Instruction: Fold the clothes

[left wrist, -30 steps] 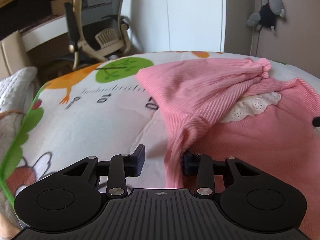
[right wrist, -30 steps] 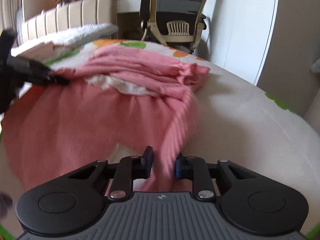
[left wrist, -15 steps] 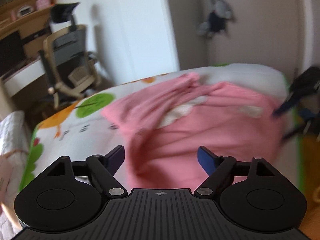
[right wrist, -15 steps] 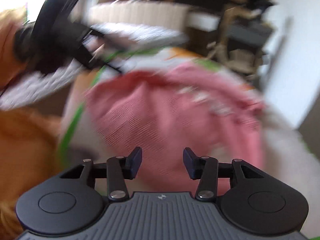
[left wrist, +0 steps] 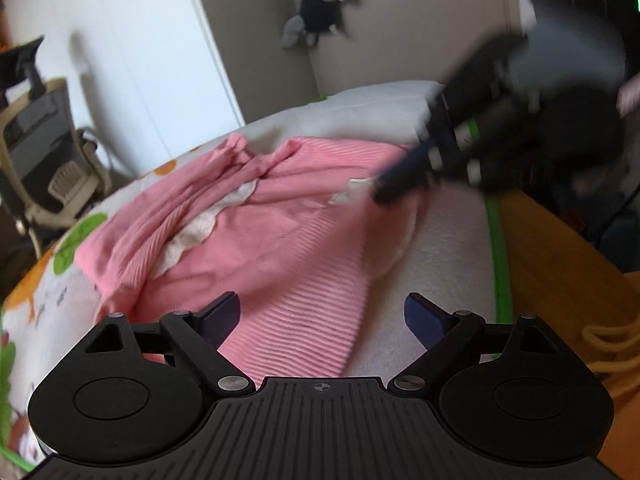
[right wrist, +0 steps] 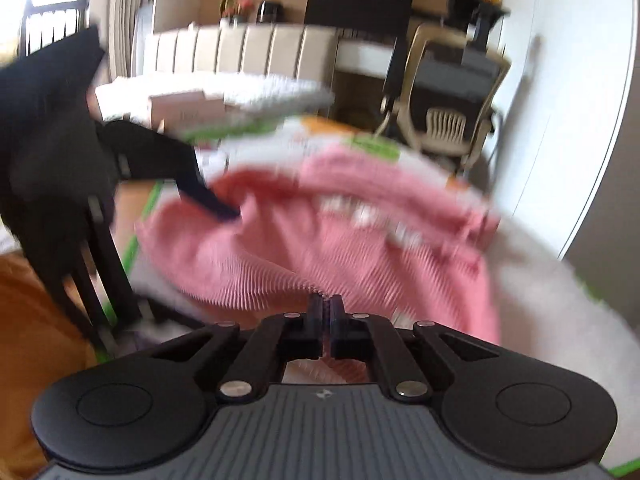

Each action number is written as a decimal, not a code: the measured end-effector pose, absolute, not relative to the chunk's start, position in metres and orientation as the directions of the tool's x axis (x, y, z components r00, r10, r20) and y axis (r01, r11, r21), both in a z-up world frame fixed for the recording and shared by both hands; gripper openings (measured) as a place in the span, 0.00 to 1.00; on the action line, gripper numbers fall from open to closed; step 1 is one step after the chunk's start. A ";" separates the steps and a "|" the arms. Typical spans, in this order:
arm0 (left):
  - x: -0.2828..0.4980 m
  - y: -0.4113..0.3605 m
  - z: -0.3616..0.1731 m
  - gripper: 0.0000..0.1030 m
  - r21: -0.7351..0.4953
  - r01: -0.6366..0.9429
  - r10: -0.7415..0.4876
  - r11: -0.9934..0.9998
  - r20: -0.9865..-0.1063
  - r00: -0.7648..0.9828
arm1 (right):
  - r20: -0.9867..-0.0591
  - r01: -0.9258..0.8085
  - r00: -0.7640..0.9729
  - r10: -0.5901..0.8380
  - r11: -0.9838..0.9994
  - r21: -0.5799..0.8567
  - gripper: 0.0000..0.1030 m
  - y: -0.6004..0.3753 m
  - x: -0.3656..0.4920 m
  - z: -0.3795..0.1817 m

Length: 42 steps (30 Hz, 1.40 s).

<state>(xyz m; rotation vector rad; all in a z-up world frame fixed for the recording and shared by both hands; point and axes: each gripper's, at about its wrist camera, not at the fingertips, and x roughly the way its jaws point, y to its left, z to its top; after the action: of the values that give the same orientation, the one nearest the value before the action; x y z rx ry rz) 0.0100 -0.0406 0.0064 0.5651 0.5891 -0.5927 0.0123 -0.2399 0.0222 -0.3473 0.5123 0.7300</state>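
I see my left gripper point(left wrist: 322, 314) spread apart over the pink sweater point(left wrist: 256, 232); my right gripper point(right wrist: 326, 314) is clamped on its ribbed edge.

Bare mat point(left wrist: 452, 256) right of the pink garment point(left wrist: 280, 240); wooden edge point(left wrist: 560, 248) just beyond.

bed point(left wrist: 448, 236) | cartoon-print sheet | pink ribbed garment point(left wrist: 280, 248) lying crumpled on it

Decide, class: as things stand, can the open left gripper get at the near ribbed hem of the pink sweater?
Probably yes. The left gripper is open, and the pink sweater's ribbed hem lies between its fingers with nothing covering it.
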 end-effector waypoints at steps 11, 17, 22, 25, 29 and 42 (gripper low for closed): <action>0.046 -0.064 -0.006 0.23 0.327 0.644 -0.323 0.691 -0.658 0.680 | -0.497 -0.687 0.673 0.547 0.712 -0.147 0.03 -0.251 0.005 0.043; 0.073 -0.037 0.048 0.11 0.210 0.559 -0.360 0.802 -0.578 0.733 | -0.408 -0.752 0.638 0.653 0.644 -0.144 0.09 -0.260 -0.023 0.059; 0.080 -0.024 0.078 0.11 0.188 0.515 -0.362 0.836 -0.517 0.776 | -0.533 -0.776 0.603 0.593 0.589 -0.223 0.30 -0.216 -0.023 0.015; 0.080 -0.022 0.086 0.11 0.187 0.509 -0.364 0.840 -0.501 0.785 | -0.600 -0.782 0.578 0.552 0.584 -0.216 0.32 -0.189 -0.008 -0.012; 0.081 -0.021 0.085 0.11 0.181 0.514 -0.369 0.838 -0.505 0.780 | -0.634 -0.762 0.568 0.525 0.627 -0.163 0.40 -0.168 0.018 -0.034; 0.083 -0.014 0.079 0.11 0.139 0.522 -0.384 0.841 -0.526 0.759 | -0.638 -0.811 0.480 0.603 0.582 -0.060 0.09 -0.201 -0.020 -0.018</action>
<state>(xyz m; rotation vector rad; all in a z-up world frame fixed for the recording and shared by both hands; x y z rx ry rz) 0.0830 -0.0140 0.0791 0.2872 0.5053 -0.5010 -0.0204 -0.2015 -0.0177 -0.3807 0.6107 0.8882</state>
